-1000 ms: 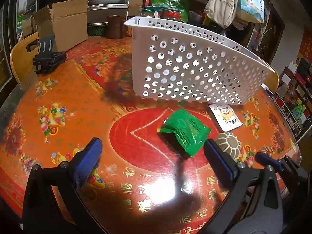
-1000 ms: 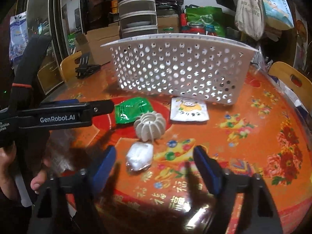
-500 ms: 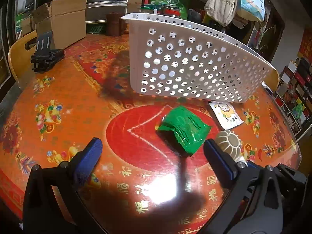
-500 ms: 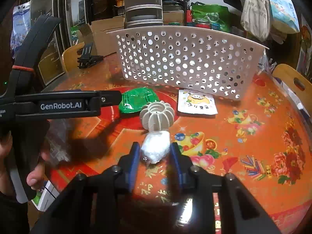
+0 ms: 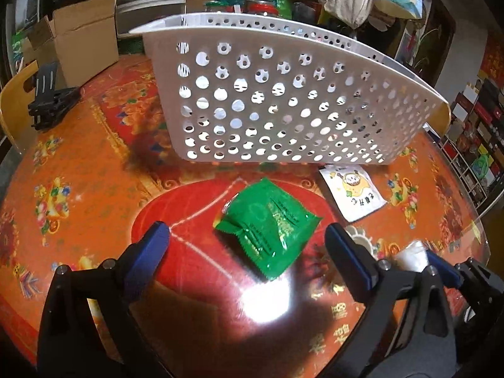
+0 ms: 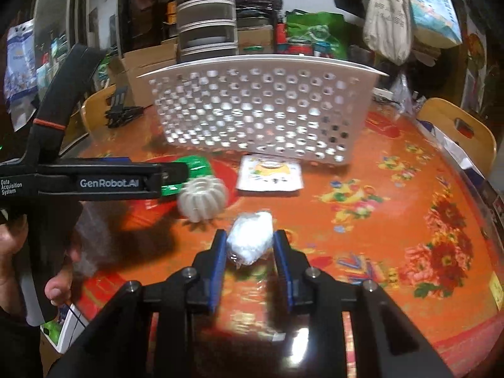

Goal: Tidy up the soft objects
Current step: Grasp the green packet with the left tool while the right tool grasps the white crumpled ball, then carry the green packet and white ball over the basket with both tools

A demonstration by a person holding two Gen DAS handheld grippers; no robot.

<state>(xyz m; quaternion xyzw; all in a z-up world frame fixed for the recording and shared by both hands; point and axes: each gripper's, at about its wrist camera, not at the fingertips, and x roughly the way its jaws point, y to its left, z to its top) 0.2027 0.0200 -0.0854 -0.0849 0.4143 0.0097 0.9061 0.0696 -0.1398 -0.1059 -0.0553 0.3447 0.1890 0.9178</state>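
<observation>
The right gripper (image 6: 250, 247) is clamping a crinkly white wrapped bundle (image 6: 250, 236), its jaws having just been closing onto it, while the left gripper (image 5: 247, 242) is hovering wide open around a glossy green packet (image 5: 267, 225) lying on the orange table (image 6: 393, 195). At twelve o'clock, the white perforated basket (image 6: 258, 110) is standing, its contents hidden, with a ribbed white ball (image 6: 201, 197) and a cartoon sachet (image 6: 269, 176) lying just before it.

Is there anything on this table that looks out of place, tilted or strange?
Yes. The white basket is not standing upright: it lies tipped, so its perforated bottom faces the cameras. The green packet, the white cartoon packet and the ribbed white ball lie loose on the table in front of it.
</observation>
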